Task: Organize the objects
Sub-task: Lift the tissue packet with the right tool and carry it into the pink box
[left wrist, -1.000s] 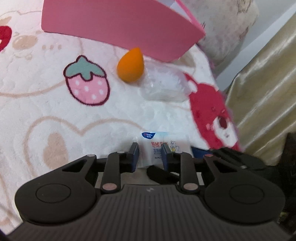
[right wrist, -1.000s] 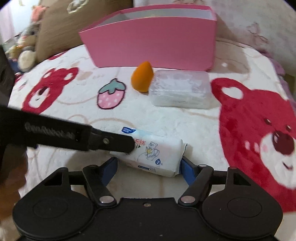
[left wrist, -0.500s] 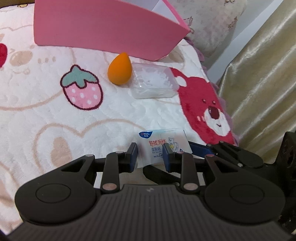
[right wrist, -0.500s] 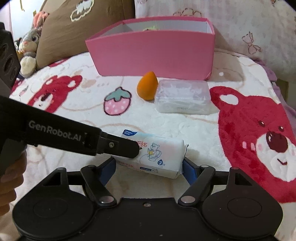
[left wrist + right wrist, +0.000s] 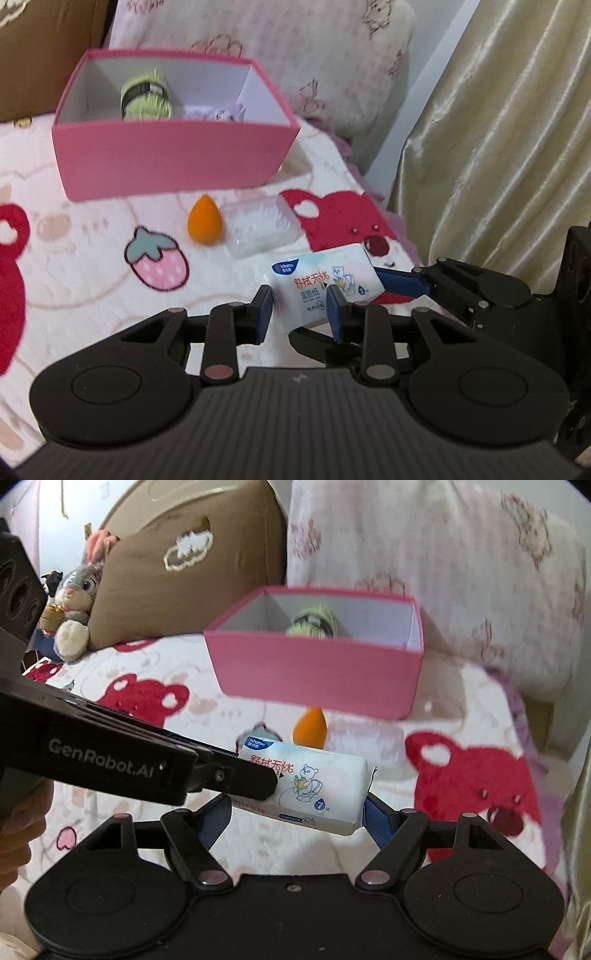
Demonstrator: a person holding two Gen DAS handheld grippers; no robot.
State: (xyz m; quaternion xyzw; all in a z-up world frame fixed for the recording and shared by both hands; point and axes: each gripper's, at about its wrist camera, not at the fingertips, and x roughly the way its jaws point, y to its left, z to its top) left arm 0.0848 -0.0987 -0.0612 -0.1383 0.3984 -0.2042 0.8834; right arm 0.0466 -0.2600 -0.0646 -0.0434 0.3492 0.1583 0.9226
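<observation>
Left gripper (image 5: 300, 308): fingers pinched on the left end of the wet-wipe pack (image 5: 324, 281), gripping across its short side. Pack is in the air above the blanket (image 5: 88, 280), not resting on it.

Pack's long axis runs left to right across the scene, roughly parallel to the near wall of the pink box (image 5: 173, 162).

Right gripper (image 5: 295, 806): fingers bracket the pack (image 5: 314, 786) lengthwise, one blue pad at each end; right pad touches the crimped end, left pad hidden under the left gripper's finger, so whether it clamps — cannot tell. Both tools equally near the pack.

Box lies straight ahead, far side, open top, green item (image 5: 146, 96) in the left-centre, free floor to its right. Judgement: carry forward, over the orange sponge (image 5: 204, 225) and clear plastic case (image 5: 263, 225) lying between.
</observation>
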